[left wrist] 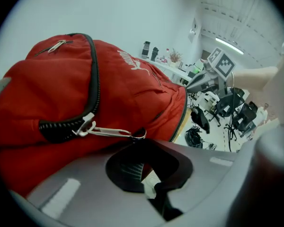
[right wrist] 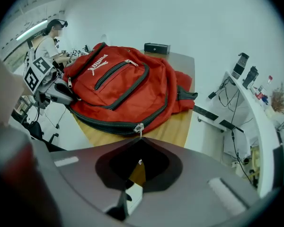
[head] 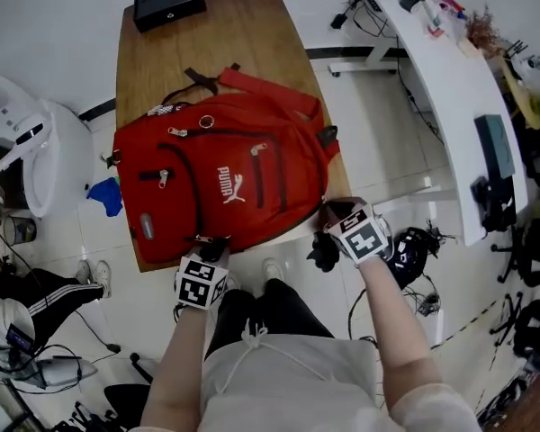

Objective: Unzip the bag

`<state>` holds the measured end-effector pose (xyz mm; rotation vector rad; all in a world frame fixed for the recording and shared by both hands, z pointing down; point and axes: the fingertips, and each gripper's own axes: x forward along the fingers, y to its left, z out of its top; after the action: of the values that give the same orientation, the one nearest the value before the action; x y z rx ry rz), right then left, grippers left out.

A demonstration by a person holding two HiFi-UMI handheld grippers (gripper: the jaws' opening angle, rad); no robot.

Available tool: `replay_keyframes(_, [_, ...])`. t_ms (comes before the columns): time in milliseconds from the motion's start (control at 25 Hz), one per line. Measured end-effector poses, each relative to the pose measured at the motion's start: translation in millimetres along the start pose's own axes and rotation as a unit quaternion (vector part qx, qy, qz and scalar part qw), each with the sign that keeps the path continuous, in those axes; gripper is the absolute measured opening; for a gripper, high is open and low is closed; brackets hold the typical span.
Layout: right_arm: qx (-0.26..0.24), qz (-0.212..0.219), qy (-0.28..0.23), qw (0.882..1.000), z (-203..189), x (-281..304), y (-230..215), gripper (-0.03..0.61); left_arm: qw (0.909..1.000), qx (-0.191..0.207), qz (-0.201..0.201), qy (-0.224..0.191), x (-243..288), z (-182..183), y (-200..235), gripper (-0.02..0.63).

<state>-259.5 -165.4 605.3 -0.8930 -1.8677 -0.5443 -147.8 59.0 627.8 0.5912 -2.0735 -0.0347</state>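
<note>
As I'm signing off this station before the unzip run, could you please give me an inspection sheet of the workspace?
Surface: wooden table, carrying the bag and a box.
Job's things: red backpack lying flat, zips look closed.
Clutter: black box at the table's far end.
Grippers: left gripper, jaws shut on a zipper pull; right gripper, jaws shut on a second zipper pull.
Cables: black cable tangle on the floor by the right gripper.
Surroundings: white desk crowded with gear at right; white machine at left; blue cloth on the floor.
</note>
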Motion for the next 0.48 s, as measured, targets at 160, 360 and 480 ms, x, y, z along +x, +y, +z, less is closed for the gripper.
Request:
replay_keyframes(160, [-0.007,-0.004,-0.007,1.0,14,1,-16,0.008,0.9999,-0.017,-0.002,-0.002,-1,-2,0,0.006])
replay_keyframes(360, [-0.022,-0.007,-0.007,1.0,33,7,-40,0.014,0.9995,-0.021,0.007,-0.021,0,1,0,0.006])
replay_keyframes(480, [-0.001,-0.001,-0.004,1.0,33,11,-53,0.029,0.9991,-0.027,0.005,-0.032,3,4,-1,0.006])
